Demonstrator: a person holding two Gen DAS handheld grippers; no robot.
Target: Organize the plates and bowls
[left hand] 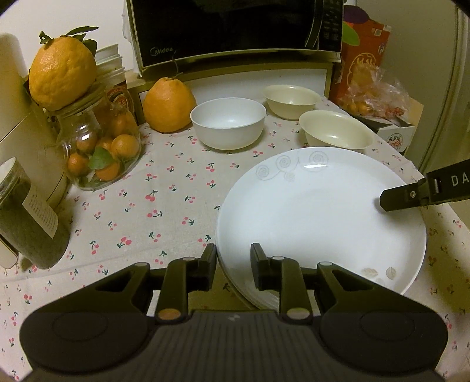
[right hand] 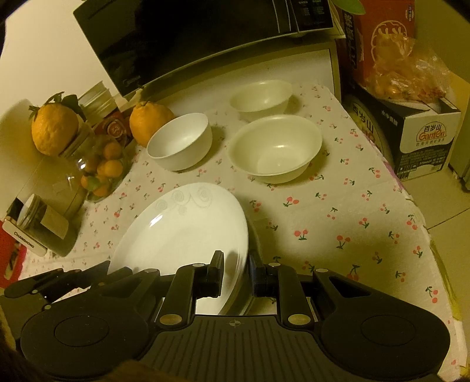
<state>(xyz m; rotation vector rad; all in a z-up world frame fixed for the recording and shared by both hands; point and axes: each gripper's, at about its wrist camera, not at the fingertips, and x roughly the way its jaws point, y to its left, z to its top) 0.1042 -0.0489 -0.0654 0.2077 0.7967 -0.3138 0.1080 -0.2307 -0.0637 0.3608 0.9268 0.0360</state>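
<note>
A stack of white plates (left hand: 320, 217) with a faint swirl pattern lies on the cherry-print tablecloth (left hand: 164, 205); it also shows in the right wrist view (right hand: 182, 232). My left gripper (left hand: 233, 266) straddles the stack's near-left rim, one finger each side. My right gripper (right hand: 236, 273) straddles its right rim, and one finger (left hand: 399, 197) shows over the plate. Behind stand a white bowl (left hand: 228, 122) and two cream bowls (left hand: 336, 130) (left hand: 290, 100). In the right wrist view they are the white bowl (right hand: 180, 141) and the cream bowls (right hand: 276, 147) (right hand: 260, 95).
A microwave (left hand: 235, 26) stands at the back. Two large oranges (left hand: 169, 102) (left hand: 63, 73), a glass jar of small oranges (left hand: 100, 150) and a dark jar (left hand: 26, 217) crowd the left. Boxes and a bag of fruit (left hand: 373, 97) stand at the right, by the table's edge (right hand: 429, 235).
</note>
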